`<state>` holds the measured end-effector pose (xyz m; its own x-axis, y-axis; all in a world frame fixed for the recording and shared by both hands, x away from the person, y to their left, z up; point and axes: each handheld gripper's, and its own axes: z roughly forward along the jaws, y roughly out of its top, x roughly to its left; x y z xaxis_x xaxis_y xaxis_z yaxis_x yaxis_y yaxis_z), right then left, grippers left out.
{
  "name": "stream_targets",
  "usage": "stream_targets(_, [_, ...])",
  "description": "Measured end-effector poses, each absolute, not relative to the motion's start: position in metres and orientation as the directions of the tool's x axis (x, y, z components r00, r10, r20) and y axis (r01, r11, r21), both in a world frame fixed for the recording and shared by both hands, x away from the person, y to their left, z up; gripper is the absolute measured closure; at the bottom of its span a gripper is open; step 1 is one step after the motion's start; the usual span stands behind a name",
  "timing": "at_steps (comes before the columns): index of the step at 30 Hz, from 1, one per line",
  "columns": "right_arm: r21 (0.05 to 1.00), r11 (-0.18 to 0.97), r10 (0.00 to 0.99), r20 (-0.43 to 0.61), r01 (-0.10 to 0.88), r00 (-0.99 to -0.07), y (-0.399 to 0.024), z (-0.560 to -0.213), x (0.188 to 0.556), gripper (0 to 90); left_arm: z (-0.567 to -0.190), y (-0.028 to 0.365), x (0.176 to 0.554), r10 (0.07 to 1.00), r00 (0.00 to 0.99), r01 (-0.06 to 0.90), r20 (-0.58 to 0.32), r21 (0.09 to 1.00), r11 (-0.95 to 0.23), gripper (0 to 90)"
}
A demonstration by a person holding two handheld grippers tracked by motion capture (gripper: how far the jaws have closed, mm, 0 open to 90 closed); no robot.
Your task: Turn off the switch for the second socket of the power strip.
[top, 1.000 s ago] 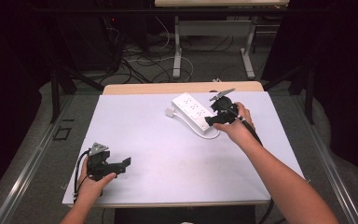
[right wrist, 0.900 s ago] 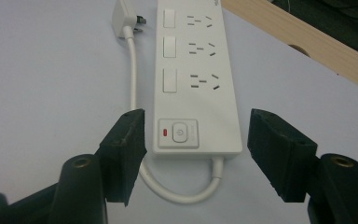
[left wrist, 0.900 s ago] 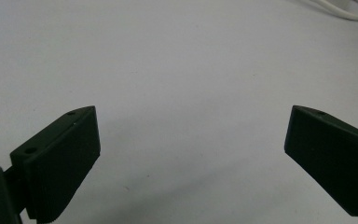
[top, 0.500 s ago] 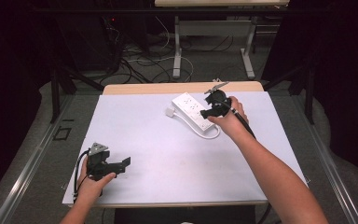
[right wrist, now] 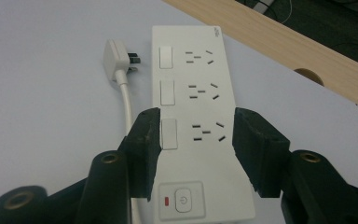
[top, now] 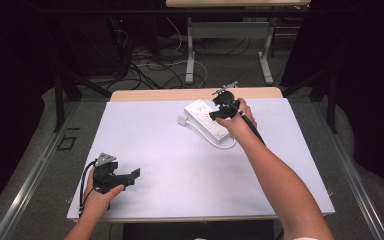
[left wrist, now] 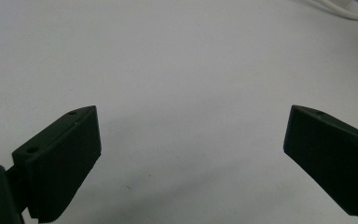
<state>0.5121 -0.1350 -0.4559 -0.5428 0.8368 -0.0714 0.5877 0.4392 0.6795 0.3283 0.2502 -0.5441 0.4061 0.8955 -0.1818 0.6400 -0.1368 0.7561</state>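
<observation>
Since a second ago the right claw (right wrist: 193,140) has slid toward the far end of the power strip (right wrist: 198,116) and now straddles it, jaws flanking its long sides, whether they touch unclear. The strip lies on the counter (top: 180,165), far right, its plug (right wrist: 116,58) beside it. The left claw (left wrist: 191,158) hovers wide near the front left.
</observation>
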Motion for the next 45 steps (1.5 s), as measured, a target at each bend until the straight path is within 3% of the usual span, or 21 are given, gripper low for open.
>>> stream_targets(25, [0.735,0.316,0.864,0.038,0.6,-0.502,-0.115,-0.466,0.541,75.9,-0.544,0.25,0.329,0.894,0.407,0.639,-0.186,0.758,-0.133,3.8])
stream_targets(39, [0.718,0.323,0.863,0.044,0.616,-0.503,-0.107,-0.483,0.548,89.6,-0.544,0.25,0.328,0.893,0.41,0.638,-0.187,0.758,-0.135,3.8])
stream_targets(45, [0.707,0.319,0.864,0.058,0.631,-0.501,-0.104,-0.489,0.551,90.0,-0.544,0.251,0.328,0.892,0.409,0.643,-0.191,0.754,-0.134,3.8])
